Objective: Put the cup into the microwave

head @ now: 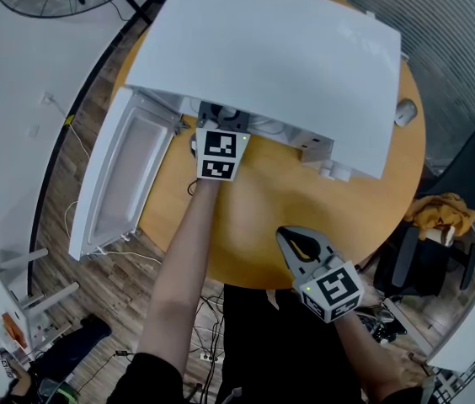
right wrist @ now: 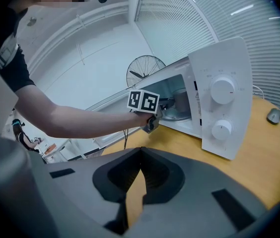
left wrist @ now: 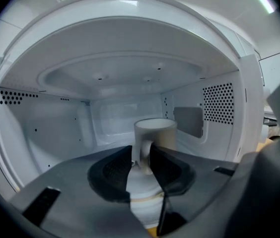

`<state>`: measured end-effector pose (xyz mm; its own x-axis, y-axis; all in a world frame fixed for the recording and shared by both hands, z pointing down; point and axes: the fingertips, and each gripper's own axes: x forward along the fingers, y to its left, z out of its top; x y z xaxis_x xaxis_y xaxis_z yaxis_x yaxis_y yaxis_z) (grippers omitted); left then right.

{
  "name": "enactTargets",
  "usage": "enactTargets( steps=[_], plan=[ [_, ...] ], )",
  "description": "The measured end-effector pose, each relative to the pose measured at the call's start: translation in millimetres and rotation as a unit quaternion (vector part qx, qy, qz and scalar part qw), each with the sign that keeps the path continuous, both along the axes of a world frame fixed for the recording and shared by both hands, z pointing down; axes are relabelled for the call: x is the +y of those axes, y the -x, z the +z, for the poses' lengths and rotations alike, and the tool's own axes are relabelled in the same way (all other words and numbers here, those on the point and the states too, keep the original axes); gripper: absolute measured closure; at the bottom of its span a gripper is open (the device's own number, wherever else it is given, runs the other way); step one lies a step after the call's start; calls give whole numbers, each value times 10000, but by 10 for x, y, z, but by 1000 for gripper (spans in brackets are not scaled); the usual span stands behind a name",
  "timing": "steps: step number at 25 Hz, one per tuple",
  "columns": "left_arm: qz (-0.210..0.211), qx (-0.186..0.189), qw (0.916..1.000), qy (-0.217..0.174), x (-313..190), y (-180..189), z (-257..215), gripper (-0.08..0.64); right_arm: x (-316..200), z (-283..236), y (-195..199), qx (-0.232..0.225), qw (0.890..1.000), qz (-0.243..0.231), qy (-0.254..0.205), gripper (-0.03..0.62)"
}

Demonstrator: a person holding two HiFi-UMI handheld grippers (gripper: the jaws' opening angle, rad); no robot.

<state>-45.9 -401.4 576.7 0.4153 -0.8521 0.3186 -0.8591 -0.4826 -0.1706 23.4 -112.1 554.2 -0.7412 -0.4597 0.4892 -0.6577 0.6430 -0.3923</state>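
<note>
Hovering over the near edge of the desk (head: pixel 258 213), the right gripper (right wrist: pixel 140 150) has its fingers closed tip to tip, empty. Farther in, the left gripper (left wrist: pixel 141 155) has its fingers apart either side of the handle of the cup (left wrist: pixel 156 132), which stands upright inside the open microwave (left wrist: pixel 220 108).

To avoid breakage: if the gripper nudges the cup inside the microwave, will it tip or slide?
The cup looks rigid, upright and wide for its height, so it probably slides rather than tips. Its handle sits off-centre, so a nudge there may turn it.

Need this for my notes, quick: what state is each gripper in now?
Left gripper: open, cup handle between its jaws.
Right gripper: shut, holding nothing.
</note>
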Motion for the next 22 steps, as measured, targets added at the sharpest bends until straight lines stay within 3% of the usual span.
enactTargets(
  steps=[11,22],
  plan=[
    [-179,227,9995,141,182,118,-27,446,1,8,25,-122,9999,-76,25,583],
    [-293,334,9986,272,736,209,-227,446,-127,-239,56,-219,9995,-86,-222,583]
  ],
)
